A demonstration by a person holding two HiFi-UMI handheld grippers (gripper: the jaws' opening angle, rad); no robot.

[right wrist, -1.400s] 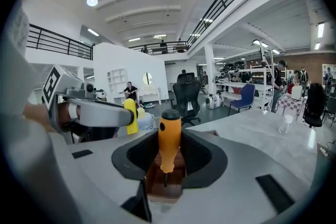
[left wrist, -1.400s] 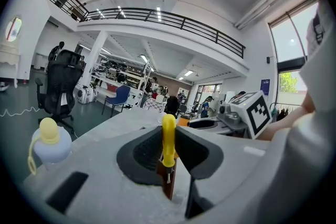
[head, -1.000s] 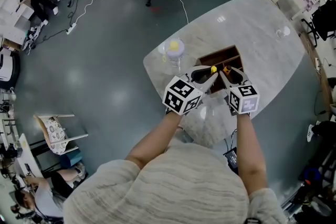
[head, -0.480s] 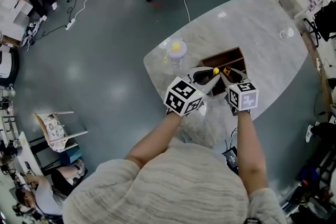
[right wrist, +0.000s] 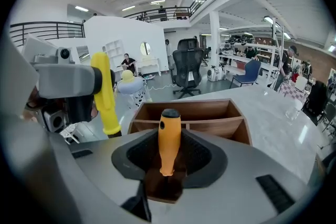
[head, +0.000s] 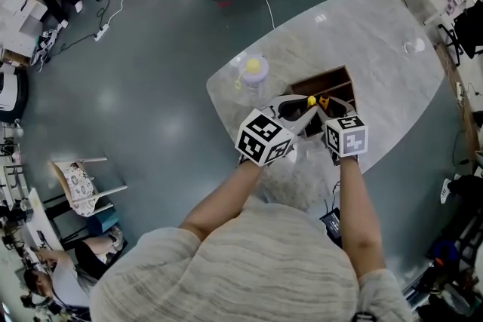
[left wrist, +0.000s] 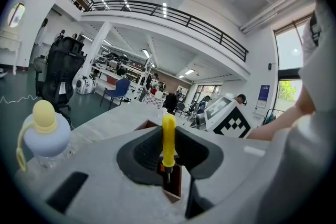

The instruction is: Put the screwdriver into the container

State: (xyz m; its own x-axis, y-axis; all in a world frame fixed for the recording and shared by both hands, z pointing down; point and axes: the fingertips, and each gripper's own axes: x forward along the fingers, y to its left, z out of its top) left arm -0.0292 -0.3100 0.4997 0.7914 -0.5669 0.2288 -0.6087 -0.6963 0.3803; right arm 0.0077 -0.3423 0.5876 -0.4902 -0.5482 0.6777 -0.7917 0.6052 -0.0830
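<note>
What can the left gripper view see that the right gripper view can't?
Only the left gripper view shows the black-and-white marker cube on the other gripper. Only the right gripper view shows the orange screwdriver pinched in the right gripper's tongs, and the divider inside the wooden container. Both show the yellow screwdriver held upright by the left gripper, the bottle with a yellow cap, a black office chair and the pale table.
</note>
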